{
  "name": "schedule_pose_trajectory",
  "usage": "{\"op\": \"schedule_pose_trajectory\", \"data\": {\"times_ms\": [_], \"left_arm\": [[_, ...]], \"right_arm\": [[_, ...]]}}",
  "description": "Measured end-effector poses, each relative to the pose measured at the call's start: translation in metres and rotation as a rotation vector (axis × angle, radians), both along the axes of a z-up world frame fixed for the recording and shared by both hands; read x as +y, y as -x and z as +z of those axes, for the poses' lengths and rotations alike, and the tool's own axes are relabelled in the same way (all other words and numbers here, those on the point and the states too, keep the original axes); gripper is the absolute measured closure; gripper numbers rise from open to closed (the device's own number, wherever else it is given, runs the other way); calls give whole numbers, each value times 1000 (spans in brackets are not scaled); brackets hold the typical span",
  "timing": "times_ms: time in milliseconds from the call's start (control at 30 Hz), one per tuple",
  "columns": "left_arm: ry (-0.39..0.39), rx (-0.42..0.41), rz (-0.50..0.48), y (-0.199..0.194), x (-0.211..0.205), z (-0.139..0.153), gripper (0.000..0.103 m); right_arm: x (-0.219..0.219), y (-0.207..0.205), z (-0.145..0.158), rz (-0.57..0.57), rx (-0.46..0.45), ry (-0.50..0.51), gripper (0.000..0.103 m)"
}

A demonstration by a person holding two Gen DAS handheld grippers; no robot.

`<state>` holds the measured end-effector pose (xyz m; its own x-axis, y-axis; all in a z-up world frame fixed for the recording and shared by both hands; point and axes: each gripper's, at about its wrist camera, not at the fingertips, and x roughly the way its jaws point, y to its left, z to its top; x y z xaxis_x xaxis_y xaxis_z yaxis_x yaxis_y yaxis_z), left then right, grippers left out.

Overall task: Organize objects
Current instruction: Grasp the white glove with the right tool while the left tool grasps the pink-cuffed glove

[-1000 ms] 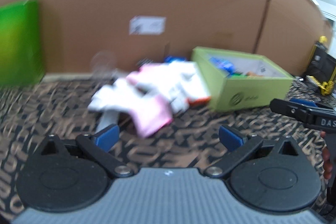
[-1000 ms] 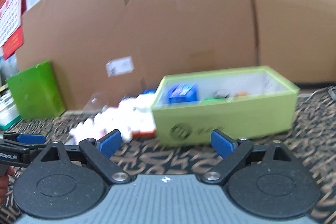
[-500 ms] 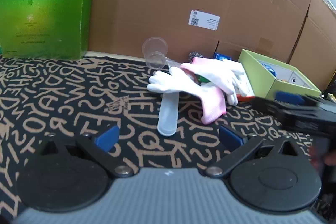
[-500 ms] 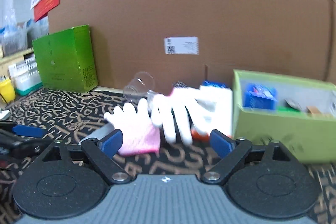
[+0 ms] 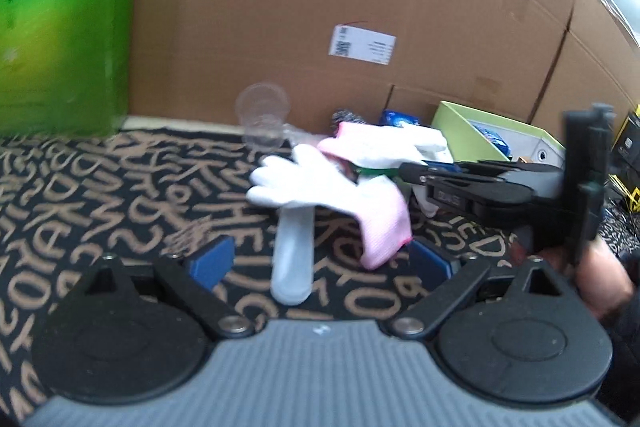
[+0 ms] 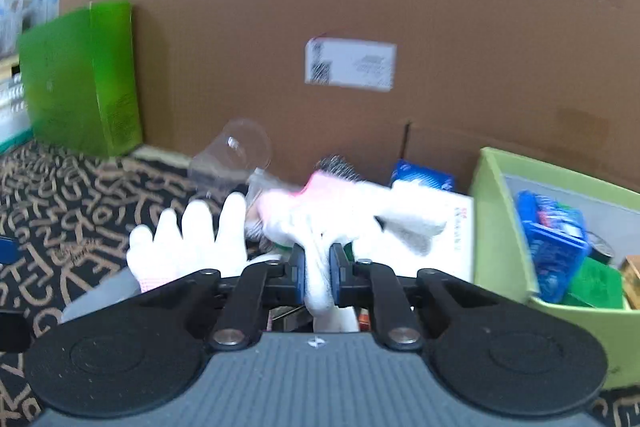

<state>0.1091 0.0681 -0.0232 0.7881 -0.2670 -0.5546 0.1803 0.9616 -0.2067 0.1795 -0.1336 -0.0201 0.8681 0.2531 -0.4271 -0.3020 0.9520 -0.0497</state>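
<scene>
Right wrist view: right gripper [image 6: 317, 277] has its blue pads pinched tight on a white glove [image 6: 352, 215] with a pink cuff.
Left wrist view: left gripper [image 5: 320, 263] has its jaws spread wide, holding nothing.
Second glove [image 5: 320, 183]: ahead of the left gripper, draped over a frosted tube [image 5: 294, 259] lying between its fingers.
Clear cup [image 5: 262, 121]: on its side, beyond the gloves.
Lime box [image 6: 516, 227]: right of the right gripper, holding blue packets [image 6: 554, 235].
</scene>
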Motion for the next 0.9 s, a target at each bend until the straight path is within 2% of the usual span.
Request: {"op": "schedule_pose_trajectory", "data": {"times_ms": [100, 167, 233, 333, 400, 433, 467, 500, 567, 600, 633, 700, 767, 833, 867, 900], "left_arm": [[10, 26, -34, -20, -21, -1, 13], [17, 48, -48, -35, -38, -4, 16], [2, 68, -39, -51, -54, -8, 24], [-8, 108, -39, -72, -69, -16, 42], [-21, 138, -46, -83, -75, -21, 67], [-28, 155, -48, -86, -76, -24, 75], [-28, 171, -51, -87, -76, -27, 88], [-24, 172, -53, -85, -74, -28, 90], [-23, 173, -68, -76, -69, -26, 96], [-20, 176, -83, -70, -66, -24, 97], [-21, 179, -104, -62, -62, -21, 97], [-24, 189, -140, -43, -54, -18, 97], [-40, 189, -168, -23, -45, -16, 96], [-48, 186, -162, -10, -38, -14, 91], [-46, 181, -151, -5, -36, -13, 79], [-44, 177, -145, -2, -33, -12, 61]], "right_arm": [[-11, 28, 11, -14, -44, 1, 91], [-19, 47, 15, -14, -35, 5, 91], [-26, 66, 15, -2, -4, -7, 91], [-34, 90, 8, 44, 54, -30, 91], [-35, 102, 3, 79, 90, -31, 91], [-35, 106, 1, 102, 106, -33, 90], [-35, 110, 0, 127, 120, -40, 90], [-36, 113, 0, 154, 133, -49, 90], [-36, 116, 0, 198, 143, -60, 83], [-36, 116, 0, 205, 134, -61, 69], [-37, 116, 2, 202, 121, -56, 48], [-37, 114, 1, 169, 89, -39, 26], [-39, 109, 0, 152, 85, -26, 25], [-41, 104, -4, 148, 106, -20, 24], [-42, 103, -5, 146, 111, -15, 24], [-43, 103, -5, 145, 111, -8, 24]]}}
